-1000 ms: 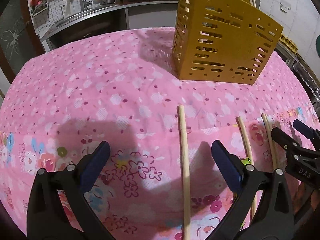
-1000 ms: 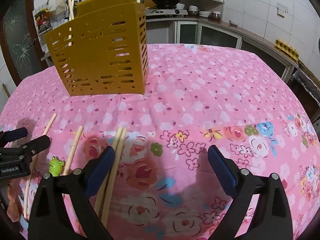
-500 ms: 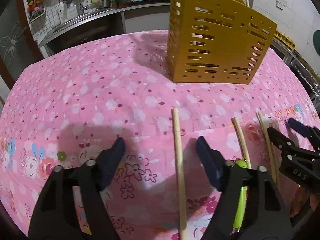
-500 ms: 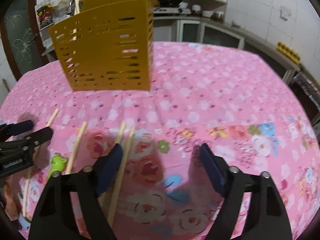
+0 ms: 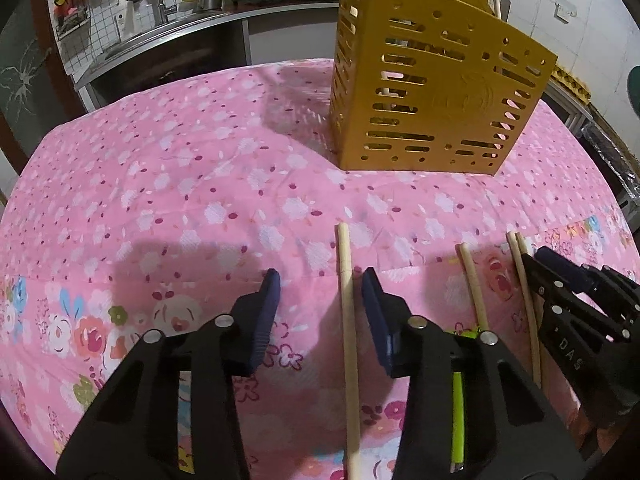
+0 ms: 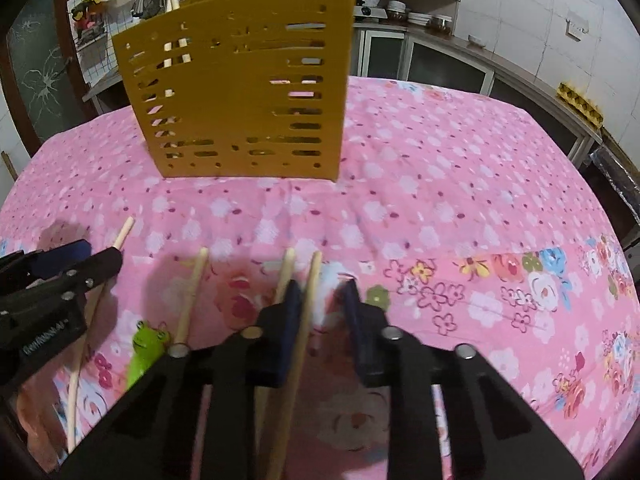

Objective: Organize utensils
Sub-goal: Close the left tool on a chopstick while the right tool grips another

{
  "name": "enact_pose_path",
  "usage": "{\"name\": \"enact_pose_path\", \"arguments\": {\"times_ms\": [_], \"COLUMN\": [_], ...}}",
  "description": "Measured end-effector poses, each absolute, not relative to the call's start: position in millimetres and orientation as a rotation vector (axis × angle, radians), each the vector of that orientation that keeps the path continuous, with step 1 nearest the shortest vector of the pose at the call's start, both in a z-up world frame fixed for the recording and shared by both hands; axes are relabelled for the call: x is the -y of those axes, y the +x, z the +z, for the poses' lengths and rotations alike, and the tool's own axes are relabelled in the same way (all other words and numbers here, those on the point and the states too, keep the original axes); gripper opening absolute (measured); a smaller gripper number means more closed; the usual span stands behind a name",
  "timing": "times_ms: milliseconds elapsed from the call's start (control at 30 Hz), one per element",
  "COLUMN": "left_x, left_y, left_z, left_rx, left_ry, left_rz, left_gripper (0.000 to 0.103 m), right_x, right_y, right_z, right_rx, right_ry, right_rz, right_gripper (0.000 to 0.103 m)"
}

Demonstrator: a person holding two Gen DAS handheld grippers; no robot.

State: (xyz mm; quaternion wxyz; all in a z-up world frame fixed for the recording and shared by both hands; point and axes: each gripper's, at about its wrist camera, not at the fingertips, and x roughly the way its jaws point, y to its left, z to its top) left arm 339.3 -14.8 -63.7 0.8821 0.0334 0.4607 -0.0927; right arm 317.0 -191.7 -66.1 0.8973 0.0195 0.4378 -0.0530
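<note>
Both claws narrower vs 1 s ago, closing: left claw (image 5: 320, 312) round chopstick (image 5: 347, 320), right claw (image 6: 322, 312) round chopstick pair (image 6: 308, 304); pads not yet pressing.

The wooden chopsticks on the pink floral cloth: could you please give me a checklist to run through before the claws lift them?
1. Single wooden chopstick between the left claw jaws: ok; jaws closing, not yet pinching.
2. Right-hand paired chopstick between the right claw jaws: ok; jaws closing, a gap shows beside it.
3. Neighbouring paired chopstick clear of the right claw: not ok; it runs behind one pad.
4. Gold slotted plastic holder upright: ok.
5. Green frog-topped utensil outside both claws' jaws: ok.
</note>
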Motion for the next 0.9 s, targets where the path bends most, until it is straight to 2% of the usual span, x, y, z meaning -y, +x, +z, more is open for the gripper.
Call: {"name": "enact_pose_path", "arguments": {"times_ms": [133,367,900], "left_x": [15.6,18.0,23.0], "left_y": [342.1,343.2,343.4], "left_z": [-64.2,-64.0,-62.2], "left_rx": [-0.960,-0.962,-0.955], "left_ry": [0.042,0.026,0.034], "left_rz": [-0.196,-0.203,-0.186], "left_gripper": [0.023,0.008,0.004], "right_x": [187.8,187.2,213.4], "right_y": [320.1,321.3,334.9], "right_z": [-66.2,-67.1,-61.3], "right_rx": [-0.902,-0.903,-0.934], "right_ry": [0.044,0.055,0.168], "right_rz": [-0.132,-0.135,-0.068], "right_gripper": [0.017,0.009,0.006]}}
